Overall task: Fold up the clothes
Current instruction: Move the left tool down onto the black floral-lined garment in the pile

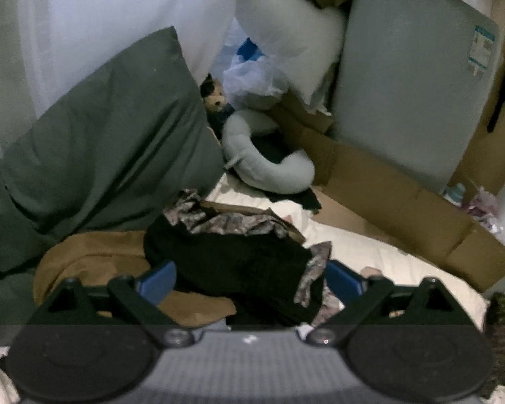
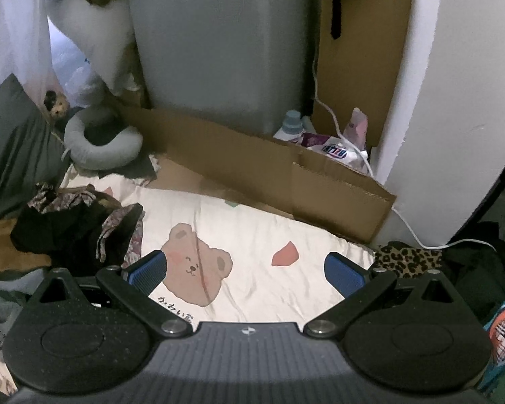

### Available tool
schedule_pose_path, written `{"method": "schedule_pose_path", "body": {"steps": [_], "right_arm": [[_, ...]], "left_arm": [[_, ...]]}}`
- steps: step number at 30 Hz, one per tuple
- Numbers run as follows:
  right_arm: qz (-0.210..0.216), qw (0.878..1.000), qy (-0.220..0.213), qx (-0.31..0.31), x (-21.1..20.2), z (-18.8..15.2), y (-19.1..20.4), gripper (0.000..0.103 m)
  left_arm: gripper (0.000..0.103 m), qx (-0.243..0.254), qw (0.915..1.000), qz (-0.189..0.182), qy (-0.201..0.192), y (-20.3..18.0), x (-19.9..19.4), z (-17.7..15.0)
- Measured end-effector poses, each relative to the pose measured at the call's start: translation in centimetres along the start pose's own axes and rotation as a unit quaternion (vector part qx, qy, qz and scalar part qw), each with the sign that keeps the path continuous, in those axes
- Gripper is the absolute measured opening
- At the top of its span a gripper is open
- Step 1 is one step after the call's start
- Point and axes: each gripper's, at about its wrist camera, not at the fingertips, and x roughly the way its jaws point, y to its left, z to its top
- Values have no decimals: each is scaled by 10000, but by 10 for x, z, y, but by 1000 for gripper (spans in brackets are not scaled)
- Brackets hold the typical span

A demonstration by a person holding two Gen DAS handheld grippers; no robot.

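Clothes (image 1: 239,252), a black and patterned heap, lie on the bed (image 1: 387,252) between the wide-open fingers of the left tool (image 1: 250,281), which grips nothing. Right view: the heap sits far left; the right tool (image 2: 245,269) gapes empty over the bear print (image 2: 195,262).

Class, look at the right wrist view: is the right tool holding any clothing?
No, the right tool is open and empty above the bear-print sheet.

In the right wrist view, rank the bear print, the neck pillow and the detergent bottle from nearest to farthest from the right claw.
1. Bear print, on the sheet just ahead of the right claw.
2. Neck pillow, far left.
3. Detergent bottle, far right by the cardboard; too close to call against the pillow.
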Motion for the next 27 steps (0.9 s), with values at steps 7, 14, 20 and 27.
{"method": "schedule_pose_path", "body": {"steps": [7,14,20,27], "right_arm": [[204,9996,26,-212,23,-10,-9,103],[438,9983,3,-372,49,-19,-15,103],[605,9968,-49,-523,71,-22,-27,103],[746,9965,-61,-377,102,-24,-47,103]], "left_arm": [[97,9,10000,-22,30,-1,31,-9],[97,136,9997,-196,100,4,68,-20],[97,182,9996,-162,142,6,102,-38],[93,-1,9992,-187,340,3,143,-62]]}}
